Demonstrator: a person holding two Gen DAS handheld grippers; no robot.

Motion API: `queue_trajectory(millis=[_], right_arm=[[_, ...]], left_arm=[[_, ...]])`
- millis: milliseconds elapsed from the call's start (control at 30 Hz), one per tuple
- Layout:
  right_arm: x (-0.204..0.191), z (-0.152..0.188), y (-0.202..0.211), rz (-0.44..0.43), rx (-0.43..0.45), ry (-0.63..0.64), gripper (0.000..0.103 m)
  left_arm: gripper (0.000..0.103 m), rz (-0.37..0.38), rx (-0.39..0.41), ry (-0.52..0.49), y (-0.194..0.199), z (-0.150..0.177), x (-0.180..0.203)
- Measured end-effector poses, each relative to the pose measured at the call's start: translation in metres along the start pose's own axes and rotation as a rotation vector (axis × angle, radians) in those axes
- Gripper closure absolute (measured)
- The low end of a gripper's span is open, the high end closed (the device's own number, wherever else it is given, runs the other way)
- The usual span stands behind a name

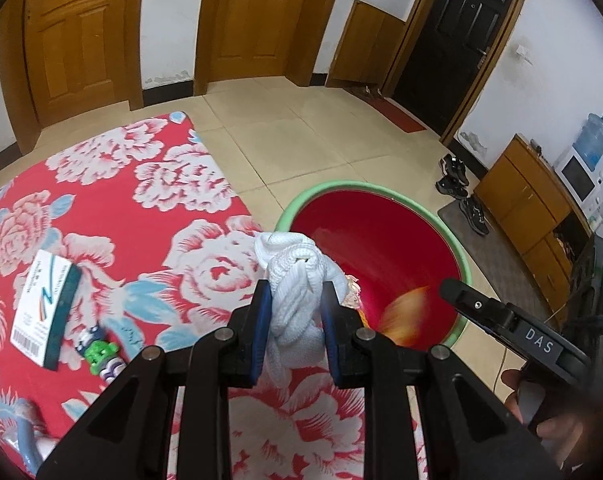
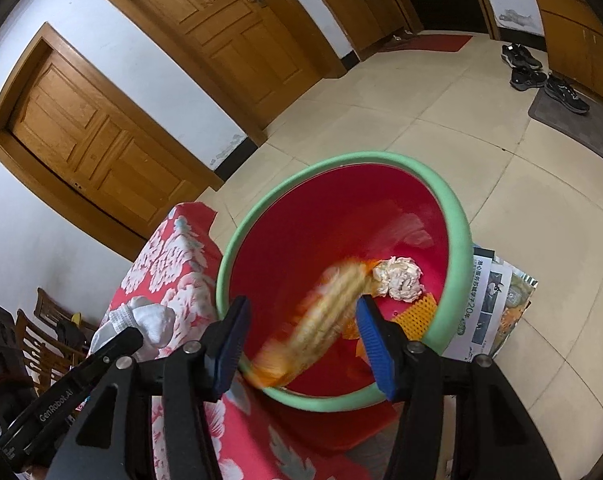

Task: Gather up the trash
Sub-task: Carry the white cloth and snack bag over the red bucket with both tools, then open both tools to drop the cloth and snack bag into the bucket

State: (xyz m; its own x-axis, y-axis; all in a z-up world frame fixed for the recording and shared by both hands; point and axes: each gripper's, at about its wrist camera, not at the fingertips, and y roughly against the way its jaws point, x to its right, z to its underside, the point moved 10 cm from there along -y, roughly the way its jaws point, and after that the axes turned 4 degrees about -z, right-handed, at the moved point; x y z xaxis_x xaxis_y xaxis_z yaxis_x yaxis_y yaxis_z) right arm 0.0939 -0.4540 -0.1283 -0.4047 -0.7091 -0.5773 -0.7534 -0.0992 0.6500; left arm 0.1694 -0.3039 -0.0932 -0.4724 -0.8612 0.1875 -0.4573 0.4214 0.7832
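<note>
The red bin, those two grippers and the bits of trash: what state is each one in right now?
Red bin: open-topped, trash already at the bottom.
Left gripper: shut on the white cloth, beside the bin's rim.
Right gripper: open over the bin.
Yellow-orange wrapper: motion-blurred between the open jaws, apparently dropping in.
Crumpled white wad: lying inside the bin.
Card: flat on the floral tablecloth.

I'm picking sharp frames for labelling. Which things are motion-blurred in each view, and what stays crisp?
Right wrist view: the yellow-orange piece of trash between the open right gripper is smeared into streaks, while the red bin with green rim stays crisp. Left wrist view: the same piece is a blur; the white cloth wad in the left gripper is sharp.
</note>
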Motion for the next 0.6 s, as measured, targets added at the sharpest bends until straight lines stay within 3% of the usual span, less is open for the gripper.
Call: queue_trajectory(millis=[367,500,600], right_arm=[[0.017,-0.008,0.008,0.017,0.034,-0.021,0.037],[0.023,-0.010,0.010,0.022,0.037,-0.033,0.037],[0.026,-0.010,0.011,0.024,0.039,-0.037,0.037]], left_arm=[[0.079,0.046,-0.033,-0.057,-0.024,-0.002,0.029],[0.063,0.071,-0.034,-0.070,-0.029,-0.004,0.039],[0.061,0.075,-0.021,-0.077,-0.028,-0.005,0.042]])
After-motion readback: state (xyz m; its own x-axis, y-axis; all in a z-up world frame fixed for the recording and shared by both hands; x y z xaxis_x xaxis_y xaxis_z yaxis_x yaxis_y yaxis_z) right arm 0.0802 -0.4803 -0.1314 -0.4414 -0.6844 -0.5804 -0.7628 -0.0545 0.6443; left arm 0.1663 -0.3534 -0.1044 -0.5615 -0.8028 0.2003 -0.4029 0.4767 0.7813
